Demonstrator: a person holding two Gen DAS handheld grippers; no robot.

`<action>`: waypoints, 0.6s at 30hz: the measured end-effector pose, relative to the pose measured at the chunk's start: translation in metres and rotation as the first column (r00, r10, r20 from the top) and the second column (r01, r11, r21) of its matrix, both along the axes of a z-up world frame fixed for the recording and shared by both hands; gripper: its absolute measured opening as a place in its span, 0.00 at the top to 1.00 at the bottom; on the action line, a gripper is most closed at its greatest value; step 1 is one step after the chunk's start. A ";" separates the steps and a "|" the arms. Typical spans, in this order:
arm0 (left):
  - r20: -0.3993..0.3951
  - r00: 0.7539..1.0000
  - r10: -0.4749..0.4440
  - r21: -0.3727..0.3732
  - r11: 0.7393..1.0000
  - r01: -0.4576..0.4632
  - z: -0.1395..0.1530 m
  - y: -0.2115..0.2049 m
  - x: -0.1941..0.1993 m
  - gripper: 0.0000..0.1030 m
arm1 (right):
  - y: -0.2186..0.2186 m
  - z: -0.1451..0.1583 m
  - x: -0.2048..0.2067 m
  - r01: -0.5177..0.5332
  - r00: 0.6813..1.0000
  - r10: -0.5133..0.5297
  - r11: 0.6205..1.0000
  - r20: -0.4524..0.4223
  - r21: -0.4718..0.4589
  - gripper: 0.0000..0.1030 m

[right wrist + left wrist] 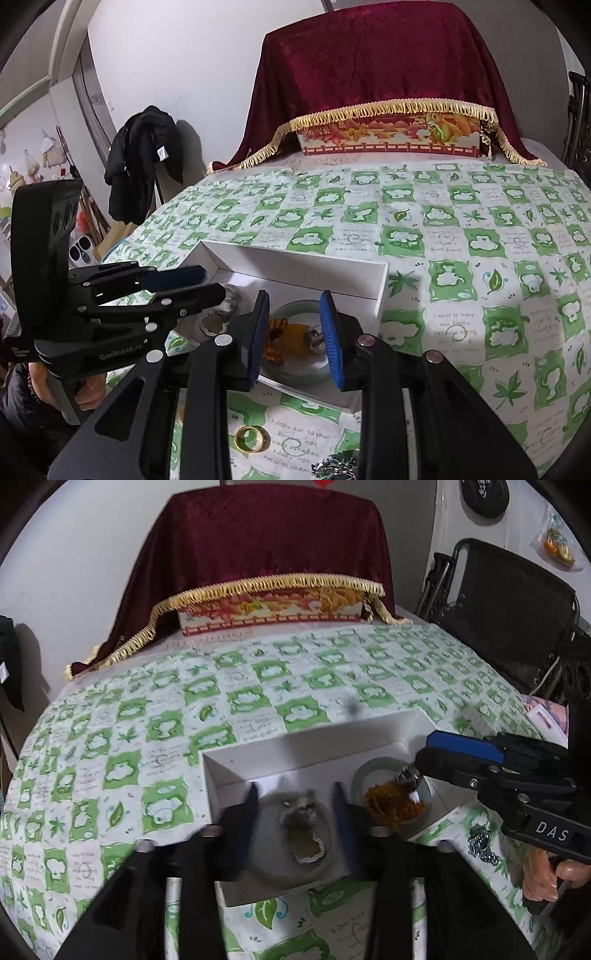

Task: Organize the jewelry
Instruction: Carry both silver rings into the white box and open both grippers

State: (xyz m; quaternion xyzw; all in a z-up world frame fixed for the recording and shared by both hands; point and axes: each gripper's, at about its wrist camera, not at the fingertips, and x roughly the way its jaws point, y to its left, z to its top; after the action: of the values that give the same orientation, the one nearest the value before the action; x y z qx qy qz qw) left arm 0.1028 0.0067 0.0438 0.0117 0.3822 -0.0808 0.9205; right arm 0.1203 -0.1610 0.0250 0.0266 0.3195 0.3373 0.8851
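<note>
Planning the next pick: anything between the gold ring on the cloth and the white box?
Nothing visible lies on the cloth between the gold ring and the white box; only the box's near wall has to be cleared. The right gripper hangs above that path, fingers over the box.

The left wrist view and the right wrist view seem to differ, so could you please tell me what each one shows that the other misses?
Only the left wrist view shows a folded black chair by the wall and a pink booklet at the table's far right edge.

Only the right wrist view shows a gold ring on the tablecloth, a black jacket hanging by the wall and a phone.

Both show the white box, the amber beads inside a pale green bangle, and the fringed red cloth.
</note>
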 end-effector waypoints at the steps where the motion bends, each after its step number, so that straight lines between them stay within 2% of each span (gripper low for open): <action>1: 0.011 1.000 0.003 -0.003 1.000 -0.003 0.002 0.001 -0.002 0.46 | -0.001 0.001 0.000 0.002 1.000 -0.002 1.000 0.004 0.003 0.73; 5: 0.050 0.998 0.025 -0.024 0.999 -0.024 0.013 0.006 -0.010 0.29 | -0.008 0.002 -0.003 0.015 1.000 -0.015 1.000 0.014 0.018 0.73; 8: 0.072 0.996 0.042 -0.013 0.999 -0.042 0.017 0.008 -0.016 0.21 | -0.013 0.004 -0.005 0.030 0.999 -0.031 0.999 0.020 0.030 0.72; 14: 0.091 0.993 0.079 0.020 0.997 -0.081 0.016 0.009 -0.022 0.10 | -0.024 0.008 -0.009 0.056 0.998 -0.058 0.997 0.036 0.056 0.66; 18: 0.110 0.988 0.106 0.003 0.994 -0.107 0.020 0.016 -0.027 0.03 | -0.031 0.012 -0.015 0.066 0.996 -0.070 0.995 0.055 0.072 0.63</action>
State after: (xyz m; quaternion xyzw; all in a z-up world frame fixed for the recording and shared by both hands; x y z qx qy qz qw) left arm 0.0753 0.0224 0.0633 -0.0004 0.3317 -0.0292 0.9430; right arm 0.1049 -0.1918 0.0375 0.0588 0.2811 0.3184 0.9034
